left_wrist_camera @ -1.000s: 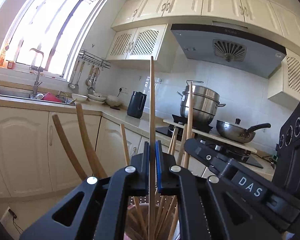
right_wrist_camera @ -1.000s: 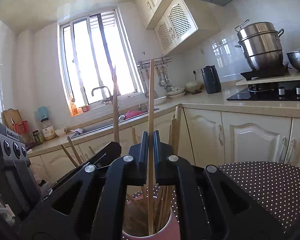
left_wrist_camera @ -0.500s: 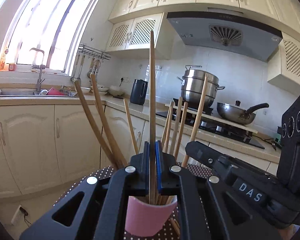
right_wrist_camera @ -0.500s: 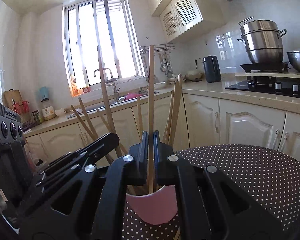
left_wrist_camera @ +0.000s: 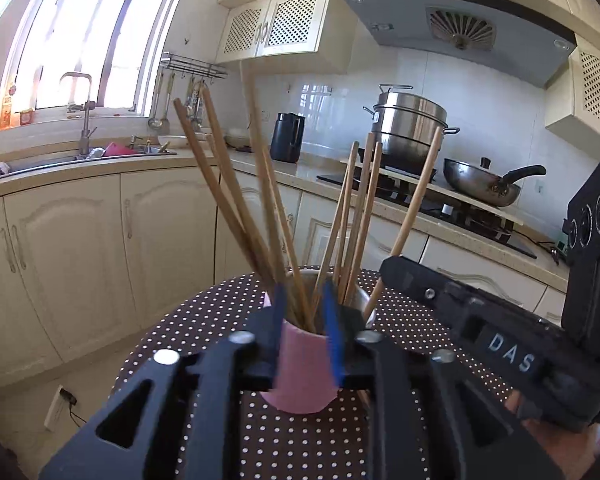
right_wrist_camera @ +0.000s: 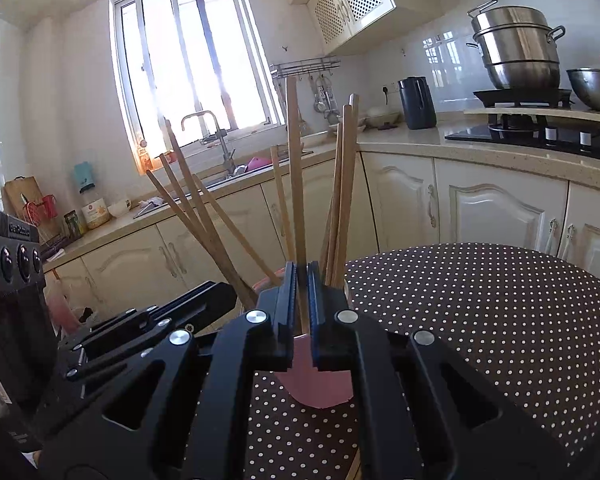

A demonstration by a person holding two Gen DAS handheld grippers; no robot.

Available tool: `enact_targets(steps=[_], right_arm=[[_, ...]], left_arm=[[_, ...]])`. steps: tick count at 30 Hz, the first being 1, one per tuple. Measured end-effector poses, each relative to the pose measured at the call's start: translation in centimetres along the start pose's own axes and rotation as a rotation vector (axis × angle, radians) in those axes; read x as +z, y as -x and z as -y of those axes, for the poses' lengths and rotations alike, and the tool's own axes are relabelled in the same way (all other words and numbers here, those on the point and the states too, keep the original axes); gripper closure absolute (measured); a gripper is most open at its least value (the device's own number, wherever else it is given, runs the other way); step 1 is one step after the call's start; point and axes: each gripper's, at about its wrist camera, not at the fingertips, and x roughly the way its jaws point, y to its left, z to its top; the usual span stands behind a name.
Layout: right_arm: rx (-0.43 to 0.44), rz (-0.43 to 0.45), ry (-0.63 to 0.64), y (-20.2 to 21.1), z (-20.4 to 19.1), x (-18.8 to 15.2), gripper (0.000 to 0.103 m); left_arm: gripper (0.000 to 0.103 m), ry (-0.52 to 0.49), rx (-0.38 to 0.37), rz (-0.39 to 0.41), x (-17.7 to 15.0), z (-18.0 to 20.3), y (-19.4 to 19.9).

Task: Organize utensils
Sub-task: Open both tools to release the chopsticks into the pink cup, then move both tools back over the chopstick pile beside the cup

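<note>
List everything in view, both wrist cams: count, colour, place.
chopsticks: about ten, wood, standing in cup
cup: one, pink, on table
table: one, brown with white dots, foreground
kettle: one, black, counter
steamer pot: one, steel, stove
wok: one, steel, stove
sink tap: one, metal, under window
left gripper: black, jaws just opened, no chopstick pinched
right gripper: black, shut on held chopstick

At lower centre the right gripper (right_wrist_camera: 302, 280) is clamped on one upright wooden chopstick (right_wrist_camera: 294, 168) standing in a pink cup (right_wrist_camera: 320, 384). More chopsticks (right_wrist_camera: 204, 216) are fanned out leftward. The cup is set on a polka-dot table (right_wrist_camera: 480, 300)
</note>
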Motion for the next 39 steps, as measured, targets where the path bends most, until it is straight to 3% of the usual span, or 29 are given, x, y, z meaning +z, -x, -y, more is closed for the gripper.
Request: enact_targets(steps=[3, 6, 8, 10, 14, 18, 26, 32, 39], right_arm=[[0.007, -0.002, -0.024, 0.8, -0.1, 0.3, 0.095], [0.002, -0.003, -0.019, 1.8, -0.5, 0.5, 0.087], [0.002, -0.001, -0.023, 2.6, -0.7, 0.6, 0.062], [-0.001, 0.004, -0.024, 3.6, -1.0, 0.7, 0.051], [0.0, 0.0, -0.012, 5.2, -1.8, 0.9, 0.051], [0.006, -0.005, -0.007, 7.1, -2.2, 1.0, 0.048], [0.0, -0.076, -0.008, 9.8, -1.6, -0.4, 0.046], [-0.044, -0.175, -0.049, 10.7, 0.3, -2.5, 0.045], [-0.11, -0.314, -0.122, 10.3, 3.4, -5.1, 0.044]], left_arm=[[0.074, 0.007, 0.015, 0.008, 0.1, -0.2, 1.2], [0.064, 0.021, 0.021, 0.009, 0.2, -0.1, 2.5], [0.058, 0.018, 0.034, 0.009, 0.3, 0.1, 3.5], [0.055, 0.012, 0.049, 0.005, 0.3, 0.5, 4.3], [0.051, 0.005, 0.053, -0.021, 0.1, 1.2, 5.9], [0.041, -0.01, 0.086, -0.044, -0.1, 1.8, 7.4], [0.041, -0.025, 0.08, -0.117, -1.3, 3.4, 9.1], [0.041, -0.016, 0.036, -0.265, -3.3, 4.9, 7.4], [0.041, 0.045, -0.013, -0.521, -5.6, 5.1, 3.5]])
